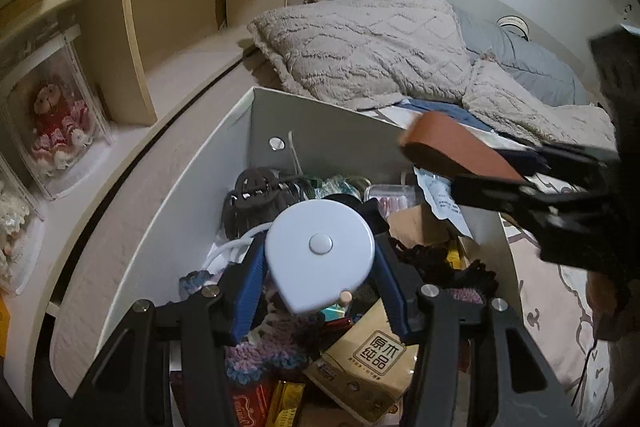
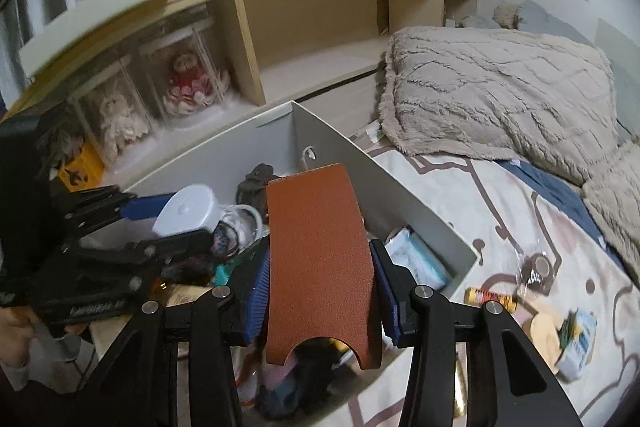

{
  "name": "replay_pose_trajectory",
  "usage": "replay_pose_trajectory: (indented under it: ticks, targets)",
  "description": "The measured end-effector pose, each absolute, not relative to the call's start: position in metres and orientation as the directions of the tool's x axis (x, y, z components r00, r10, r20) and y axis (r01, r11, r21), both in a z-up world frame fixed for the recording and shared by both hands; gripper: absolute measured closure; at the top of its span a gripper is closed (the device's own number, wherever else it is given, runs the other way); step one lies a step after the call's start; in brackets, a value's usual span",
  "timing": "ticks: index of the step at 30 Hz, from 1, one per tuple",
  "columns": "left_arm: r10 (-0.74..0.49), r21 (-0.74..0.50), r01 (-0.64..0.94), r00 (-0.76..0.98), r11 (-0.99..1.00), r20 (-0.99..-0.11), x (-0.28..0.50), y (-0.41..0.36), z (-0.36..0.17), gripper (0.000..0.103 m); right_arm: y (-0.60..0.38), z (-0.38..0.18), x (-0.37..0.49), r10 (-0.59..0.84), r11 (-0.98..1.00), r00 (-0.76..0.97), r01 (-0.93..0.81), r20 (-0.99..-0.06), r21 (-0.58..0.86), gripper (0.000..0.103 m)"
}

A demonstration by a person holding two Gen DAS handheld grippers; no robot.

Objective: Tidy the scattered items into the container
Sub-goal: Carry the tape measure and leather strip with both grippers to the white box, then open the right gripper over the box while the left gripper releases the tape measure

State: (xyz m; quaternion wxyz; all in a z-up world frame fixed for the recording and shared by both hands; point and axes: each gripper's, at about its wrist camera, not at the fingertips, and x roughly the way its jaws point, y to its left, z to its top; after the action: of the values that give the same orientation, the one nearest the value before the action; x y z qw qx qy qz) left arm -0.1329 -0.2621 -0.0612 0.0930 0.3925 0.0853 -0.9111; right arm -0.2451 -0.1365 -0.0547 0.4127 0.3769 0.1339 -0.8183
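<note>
Here, through the left wrist camera, your left tongs [image 1: 320,267] were clamped on a white tape measure [image 1: 320,247], a flat teardrop-shaped case with a round button at its centre, and both blue pads [image 1: 250,291] pressed against its sides. You held it above the white container [image 1: 168,195], which sat on the bed beside a wooden shelf unit [image 1: 132,19]. The container was already crowded: a dark hair claw [image 1: 256,187] near the far wall, a tan tissue pack [image 1: 368,359] with printed characters close to the camera, crocheted yarn pieces [image 1: 264,351] and small packets among them. From the right edge, your right tongs [image 1: 532,183] reached in over the container's rim with a brown leather piece [image 1: 448,147] in their grip.

Through the right wrist camera, your right tongs [image 2: 320,291] stood partly closed around that brown leather piece [image 2: 320,267], a long flat strip with a half-round notch cut in its near end, pinched at both edges. It hung over the container [image 2: 420,211], tilted away from the camera. On the left, your left tongs [image 2: 160,223] carried the tape measure [image 2: 188,211] over the same opening, next to a glass mug [image 2: 240,227] inside. On the patterned bedsheet [image 2: 460,187] to the right, outside the container, there lay a yellow tube [image 2: 490,299], a small clear packet [image 2: 536,267] and a small carton [image 2: 576,343]. A beige fuzzy blanket [image 2: 500,87] was heaped beyond them.
</note>
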Motion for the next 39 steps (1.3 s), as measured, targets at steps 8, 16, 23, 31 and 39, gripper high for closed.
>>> replay_pose_trajectory:
  ticks: [8,16,23,31,39]
  targets:
    - [-0.082,-0.090,0.221,-0.663,-0.971,-0.744,-0.138,-0.261,-0.063,0.050,-0.181,-0.077,-0.267,-0.509,-0.586,-0.323,0.809,-0.798,0.047,0.056]
    - [-0.032,-0.153,0.219,-0.663,-0.964,-0.748,-0.135,-0.270,-0.067,0.050,-0.220,-0.105,-0.294,-0.427,-0.550,-0.291,0.835,-0.856,-0.010,0.056]
    - [-0.041,-0.127,0.201,-0.668,-0.971,-0.743,-0.138,-0.264,-0.067,0.050,-0.226,-0.124,-0.317,-0.381,-0.573,-0.256,0.819,-0.889,0.010,0.056]
    - [-0.051,-0.117,0.210,-0.656,-0.971,-0.753,-0.139,-0.263,-0.069,0.050,-0.213,-0.120,-0.323,-0.371,-0.572,-0.307,0.819,-0.876,-0.045,0.036]
    - [-0.067,-0.113,0.239,-0.633,-0.964,-0.771,-0.146,-0.266,-0.070,0.050,-0.189,-0.097,-0.309,-0.357,-0.612,-0.448,0.775,-0.820,-0.156,0.036]
